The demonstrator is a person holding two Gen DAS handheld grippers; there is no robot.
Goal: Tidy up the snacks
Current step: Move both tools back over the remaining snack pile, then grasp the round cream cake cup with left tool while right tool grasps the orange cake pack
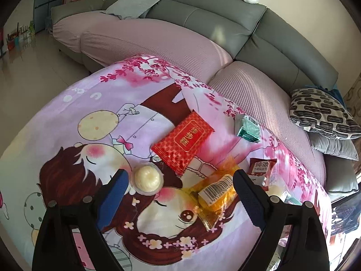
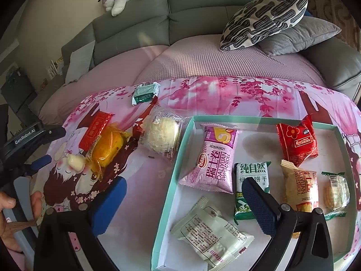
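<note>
Both tongs gape empty: left tongs straddle the yellow snack, right tongs straddle the tray's rim.

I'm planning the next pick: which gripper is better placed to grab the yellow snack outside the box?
Left. The left gripper hangs open just above the yellow snack, which lies between its fingers. The right gripper, also open, straddles the box edge, farther from it.

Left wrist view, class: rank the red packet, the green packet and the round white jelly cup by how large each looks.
1. red packet, clearly the largest.
2 and 3. round white jelly cup and green packet look alike; the cup lies nearer the camera, so I will not rank them.
</note>
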